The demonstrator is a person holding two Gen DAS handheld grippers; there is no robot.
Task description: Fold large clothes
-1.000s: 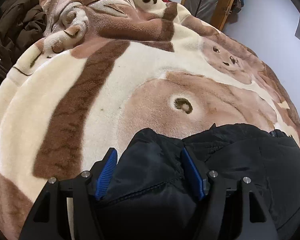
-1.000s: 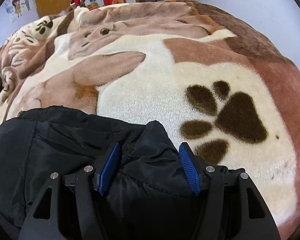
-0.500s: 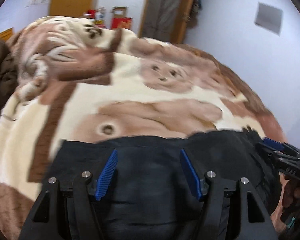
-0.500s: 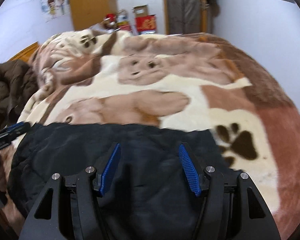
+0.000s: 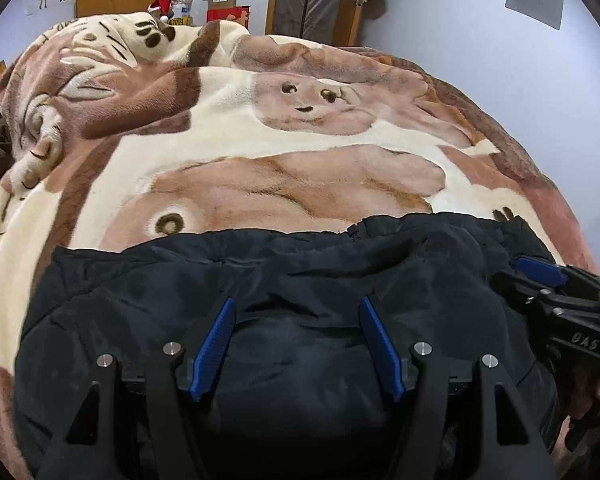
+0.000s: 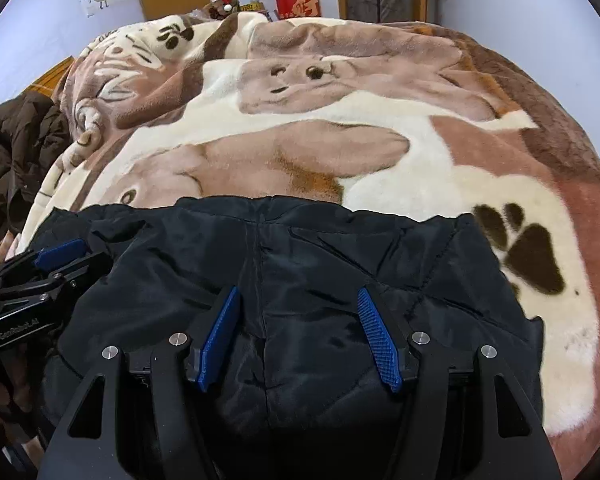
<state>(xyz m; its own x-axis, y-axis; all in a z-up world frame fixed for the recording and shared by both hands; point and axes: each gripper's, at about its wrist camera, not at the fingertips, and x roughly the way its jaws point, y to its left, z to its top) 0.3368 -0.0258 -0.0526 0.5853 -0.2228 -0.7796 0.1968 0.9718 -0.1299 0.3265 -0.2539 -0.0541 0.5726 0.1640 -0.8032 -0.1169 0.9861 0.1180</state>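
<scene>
The black padded jacket (image 5: 284, 280) lay on the near part of the animal-print blanket (image 5: 228, 136), and with left gripper (image 5: 296, 344) and right gripper (image 6: 300, 336) jaws apart above it, it looked soft, bulky, slippery, best pinched along a hem.

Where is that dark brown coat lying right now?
The dark brown coat is bunched at the left edge of the right wrist view, beside the bear blanket and beyond the black jacket; the left wrist view shows only a sliver.

Black left gripper (image 5: 296, 344), blue ribbed pads (image 5: 214, 346), silver screws (image 5: 173, 347), perhaps "DAS" lettering
</scene>
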